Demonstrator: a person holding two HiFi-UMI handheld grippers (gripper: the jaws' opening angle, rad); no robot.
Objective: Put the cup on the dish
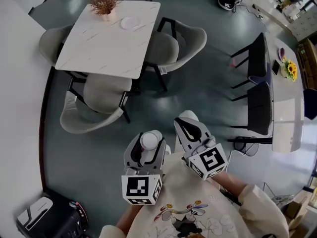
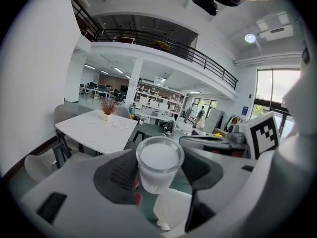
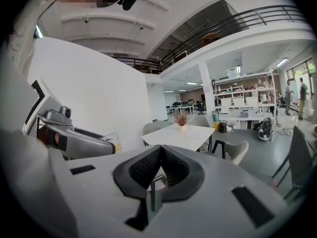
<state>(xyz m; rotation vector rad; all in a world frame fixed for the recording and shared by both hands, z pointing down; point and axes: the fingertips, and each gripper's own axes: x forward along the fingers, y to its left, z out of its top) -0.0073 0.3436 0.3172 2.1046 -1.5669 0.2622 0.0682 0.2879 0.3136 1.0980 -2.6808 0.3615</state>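
Open-plan office, two storeys: railed mezzanine overhead, shelving and desk rows far beyond left gripper; white meeting table with grey chairs ahead of it.

No words or numbers can be read anywhere. The left cube and the right cube, low in the head view, show only black and white squares. A small blue sign, right of middle in the left gripper view, is too tiny to read.
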